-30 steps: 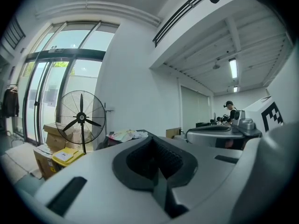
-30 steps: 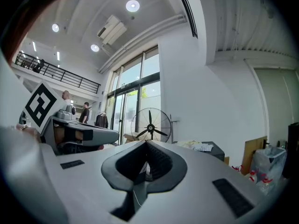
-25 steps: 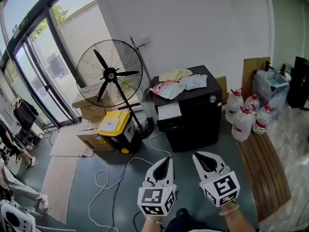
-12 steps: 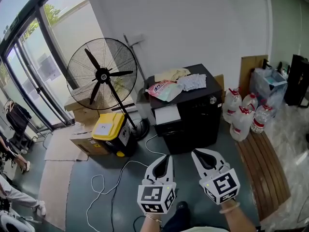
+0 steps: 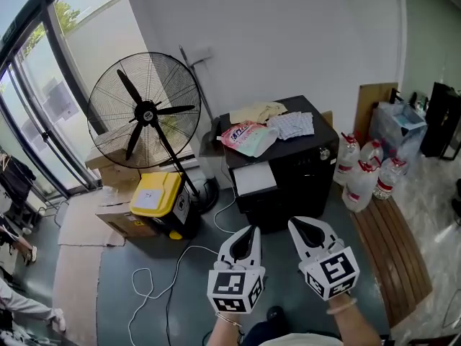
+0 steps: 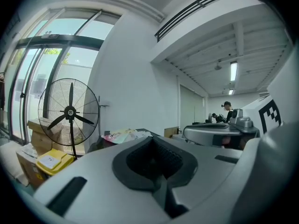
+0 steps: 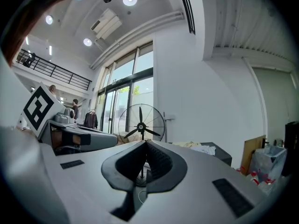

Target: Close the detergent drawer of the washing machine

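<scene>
A black washing machine (image 5: 295,171) stands against the white wall, and its white detergent drawer (image 5: 253,178) sticks out of the front at the upper left. My left gripper (image 5: 245,238) and right gripper (image 5: 310,231) are held side by side low in the head view. Both are well short of the machine, point toward it, are shut and hold nothing. In the left gripper view the machine's top (image 6: 122,135) shows far beyond my left gripper (image 6: 156,171). In the right gripper view the machine (image 7: 210,150) lies to the right of my right gripper (image 7: 145,167).
A pink detergent bag (image 5: 247,135) and folded cloths (image 5: 292,125) lie on the machine. A large standing fan (image 5: 144,110), a yellow box (image 5: 155,193) and cardboard stand at left. Water bottles (image 5: 364,175) and a wooden bench (image 5: 389,251) are at right. A white cable (image 5: 173,265) trails across the floor.
The head view has swung slightly, so the fan and boxes sit further left and the machine a little nearer. Both grippers keep their place and stay shut.
</scene>
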Tool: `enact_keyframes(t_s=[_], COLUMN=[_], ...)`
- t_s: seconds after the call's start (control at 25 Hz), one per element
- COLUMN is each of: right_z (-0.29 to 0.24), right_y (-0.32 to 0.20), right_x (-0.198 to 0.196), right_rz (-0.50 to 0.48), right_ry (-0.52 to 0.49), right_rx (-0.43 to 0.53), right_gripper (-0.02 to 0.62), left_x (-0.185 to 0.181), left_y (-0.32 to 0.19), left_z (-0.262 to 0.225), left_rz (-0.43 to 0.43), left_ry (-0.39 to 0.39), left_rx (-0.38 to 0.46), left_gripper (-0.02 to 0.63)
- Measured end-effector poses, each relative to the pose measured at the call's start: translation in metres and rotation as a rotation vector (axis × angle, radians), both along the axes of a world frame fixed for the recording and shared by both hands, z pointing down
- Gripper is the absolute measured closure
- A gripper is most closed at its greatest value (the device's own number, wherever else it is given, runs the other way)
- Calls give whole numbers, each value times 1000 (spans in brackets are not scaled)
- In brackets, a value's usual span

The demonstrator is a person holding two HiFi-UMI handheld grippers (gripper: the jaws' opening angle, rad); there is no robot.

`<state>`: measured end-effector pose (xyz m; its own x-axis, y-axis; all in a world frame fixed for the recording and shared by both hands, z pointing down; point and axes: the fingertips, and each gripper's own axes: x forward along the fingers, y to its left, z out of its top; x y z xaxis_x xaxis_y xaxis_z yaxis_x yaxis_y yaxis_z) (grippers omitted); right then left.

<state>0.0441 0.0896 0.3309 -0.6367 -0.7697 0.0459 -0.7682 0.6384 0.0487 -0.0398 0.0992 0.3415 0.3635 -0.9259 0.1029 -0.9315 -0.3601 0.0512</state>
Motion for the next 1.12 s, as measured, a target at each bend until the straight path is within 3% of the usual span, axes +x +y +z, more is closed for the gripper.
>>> enact_keyframes(t_s=[0.44, 1.12], right_z=[11, 67], right_y=[-55, -139], right_x=[-32, -27], right_rz=[65, 52], right_ry=[0, 45], right_rx=[-13, -116], right_gripper=[568, 568], left_x=[-36, -27], left_y=[-57, -139], left_z=[15, 71], left_rz=[55, 79], left_ry=[7, 36], left_rx=[-14, -78], left_gripper=[591, 589])
